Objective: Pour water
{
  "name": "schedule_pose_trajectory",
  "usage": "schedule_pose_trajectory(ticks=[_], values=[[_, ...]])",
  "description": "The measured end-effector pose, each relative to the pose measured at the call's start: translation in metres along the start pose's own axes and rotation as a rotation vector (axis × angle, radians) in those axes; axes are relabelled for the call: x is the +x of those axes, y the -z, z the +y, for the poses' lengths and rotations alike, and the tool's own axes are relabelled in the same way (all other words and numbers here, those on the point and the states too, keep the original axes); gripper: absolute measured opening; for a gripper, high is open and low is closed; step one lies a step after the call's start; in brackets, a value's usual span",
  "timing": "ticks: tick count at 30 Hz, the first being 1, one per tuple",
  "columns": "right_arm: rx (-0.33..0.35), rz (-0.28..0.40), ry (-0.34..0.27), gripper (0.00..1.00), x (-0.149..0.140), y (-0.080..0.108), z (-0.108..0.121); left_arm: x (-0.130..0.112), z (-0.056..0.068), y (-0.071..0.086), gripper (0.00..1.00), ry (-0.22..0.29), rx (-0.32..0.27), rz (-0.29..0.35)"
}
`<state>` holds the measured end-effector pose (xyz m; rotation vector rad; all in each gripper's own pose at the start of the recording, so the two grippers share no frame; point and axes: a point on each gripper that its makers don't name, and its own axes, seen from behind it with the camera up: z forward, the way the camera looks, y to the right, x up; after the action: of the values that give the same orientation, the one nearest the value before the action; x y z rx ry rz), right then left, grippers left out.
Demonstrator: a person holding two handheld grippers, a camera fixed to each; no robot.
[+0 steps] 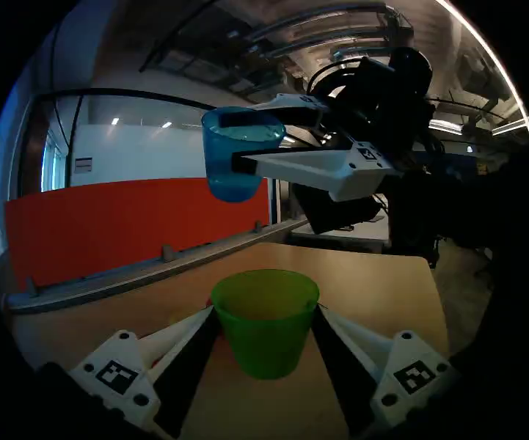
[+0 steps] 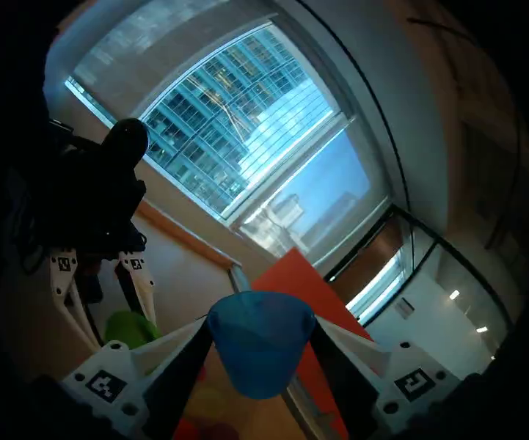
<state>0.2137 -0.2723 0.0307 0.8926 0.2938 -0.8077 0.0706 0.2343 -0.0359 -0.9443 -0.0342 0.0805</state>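
Blue cup (image 2: 260, 359) gripped by my R gripper (image 2: 261, 324) above green cup (image 1: 265, 330) to pour; L gripper (image 1: 264, 317) clamps latter.

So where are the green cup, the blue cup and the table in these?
green cup (image 1: 265, 334): left gripper view, front of its wall.
blue cup (image 1: 221, 176): left gripper view, side wall below the rim.
table (image 1: 381, 282): left gripper view, bare top behind the green cup.
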Motion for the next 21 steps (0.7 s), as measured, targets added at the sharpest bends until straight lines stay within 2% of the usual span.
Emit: schedule_pose_trajectory(ticks=[21], values=[[-0.001, -0.040, 0.185, 0.91, -0.0078, -0.0079, 0.0043, 0.0043, 0.0016, -0.0009, 0.85, -0.002, -0.007, 0.006]])
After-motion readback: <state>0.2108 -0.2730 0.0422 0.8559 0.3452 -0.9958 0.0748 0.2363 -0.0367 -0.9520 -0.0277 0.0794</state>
